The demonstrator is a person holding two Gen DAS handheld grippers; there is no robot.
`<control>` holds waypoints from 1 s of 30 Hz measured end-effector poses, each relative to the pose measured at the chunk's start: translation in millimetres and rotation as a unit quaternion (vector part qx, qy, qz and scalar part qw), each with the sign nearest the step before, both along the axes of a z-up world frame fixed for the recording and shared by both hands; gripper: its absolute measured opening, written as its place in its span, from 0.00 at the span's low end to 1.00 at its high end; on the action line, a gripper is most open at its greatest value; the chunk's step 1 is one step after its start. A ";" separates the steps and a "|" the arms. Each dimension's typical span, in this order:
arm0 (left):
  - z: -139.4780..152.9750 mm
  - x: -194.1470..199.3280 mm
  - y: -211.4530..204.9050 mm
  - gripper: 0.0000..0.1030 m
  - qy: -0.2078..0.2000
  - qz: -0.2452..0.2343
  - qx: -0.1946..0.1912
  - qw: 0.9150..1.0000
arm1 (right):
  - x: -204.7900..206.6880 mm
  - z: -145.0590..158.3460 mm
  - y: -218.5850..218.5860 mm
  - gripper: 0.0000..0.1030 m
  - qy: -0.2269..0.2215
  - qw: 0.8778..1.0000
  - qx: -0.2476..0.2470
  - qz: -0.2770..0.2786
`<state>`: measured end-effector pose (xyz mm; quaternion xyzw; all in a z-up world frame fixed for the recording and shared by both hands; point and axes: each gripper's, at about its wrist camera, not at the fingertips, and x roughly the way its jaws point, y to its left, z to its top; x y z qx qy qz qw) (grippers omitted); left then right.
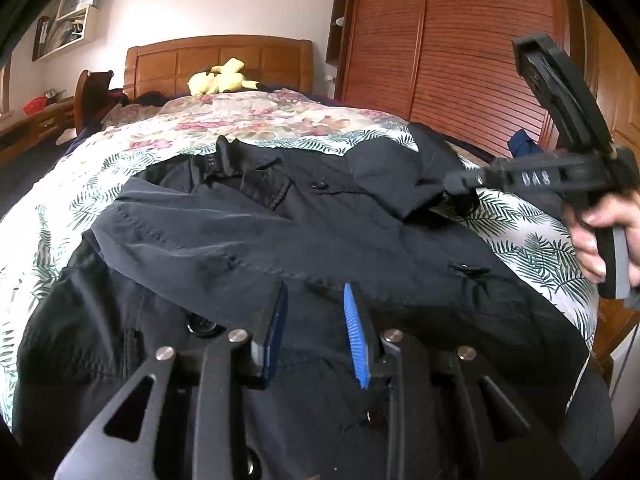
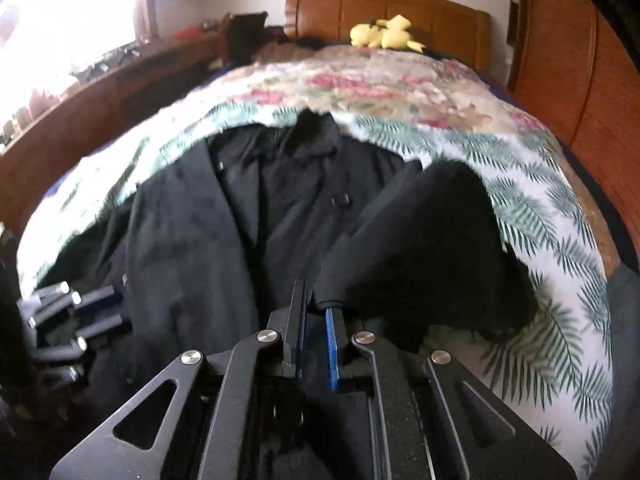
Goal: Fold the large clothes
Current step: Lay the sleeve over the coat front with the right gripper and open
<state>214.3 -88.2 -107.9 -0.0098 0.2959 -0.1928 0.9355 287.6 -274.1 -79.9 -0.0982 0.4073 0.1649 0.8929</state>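
A large black button-up jacket (image 1: 248, 240) lies spread on the bed, collar toward the headboard; it also shows in the right wrist view (image 2: 192, 232). Its left sleeve lies folded across the chest. My left gripper (image 1: 316, 320) is open and empty, low over the jacket's lower front. My right gripper (image 2: 316, 312) is shut on the jacket's right sleeve (image 2: 420, 240), holding it raised over the body. In the left wrist view the right gripper (image 1: 452, 186) shows at the right with the sleeve (image 1: 400, 172) pinched at its tip.
The bed has a fern-print sheet (image 1: 532, 248) and a floral quilt (image 1: 256, 116). A yellow plush toy (image 1: 218, 78) lies by the wooden headboard (image 1: 216, 56). A wooden wardrobe (image 1: 460, 40) stands on the right, a long wooden desk (image 2: 100, 92) on the left.
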 end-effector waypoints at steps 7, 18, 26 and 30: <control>8.1 -6.1 5.0 0.26 -0.009 -0.004 -0.006 1.000 | -25.3 16.7 -16.5 0.39 -0.027 0.999 -0.024 -0.021; 13.3 -8.9 12.2 0.26 -0.014 0.001 -0.010 1.000 | 8.6 -11.9 -82.7 0.60 -0.004 0.992 -0.067 -0.111; 11.7 -7.6 12.4 0.26 -0.012 0.000 -0.008 1.000 | 37.0 -58.8 -132.1 0.60 0.043 0.981 -0.095 -0.163; 10.5 -6.7 11.9 0.26 -0.010 0.001 -0.005 1.000 | 51.8 -64.6 -148.2 0.60 0.050 0.980 -0.076 -0.177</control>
